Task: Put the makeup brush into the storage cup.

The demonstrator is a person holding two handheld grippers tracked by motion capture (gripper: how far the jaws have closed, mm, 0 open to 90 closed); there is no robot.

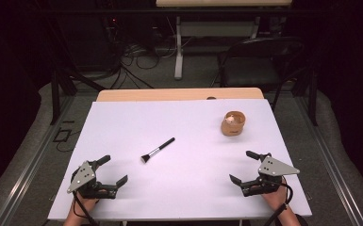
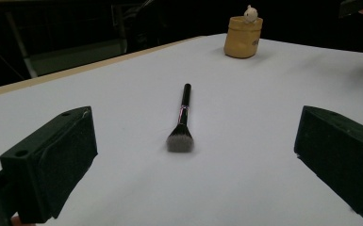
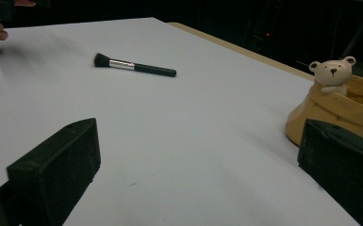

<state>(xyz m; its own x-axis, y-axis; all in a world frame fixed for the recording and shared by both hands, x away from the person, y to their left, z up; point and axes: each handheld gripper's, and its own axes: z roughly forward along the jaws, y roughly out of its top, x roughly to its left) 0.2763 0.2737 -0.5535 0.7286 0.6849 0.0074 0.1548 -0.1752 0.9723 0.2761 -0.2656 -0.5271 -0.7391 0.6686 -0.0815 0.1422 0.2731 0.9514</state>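
On the table (image 1: pixel 122 197), covered by a white sheet, nothing has been picked up, so this looks like the start: both grippers rest near the front edge with jaws spread wide and empty. The left gripper (image 1: pixel 106 170) faces the makeup brush (image 1: pixel 157 150), which lies flat near the middle, bristles toward the person, well apart from the jaws. The right gripper (image 1: pixel 243 166) sits nearer the tan holder (image 1: pixel 233 124) at the far right. Probably the brush goes into that holder; the next move would call for reaching forward and closing across the thin handle. A little bear figure (image 3: pixel 332 73) peeks from the holder, whose inside is hidden.
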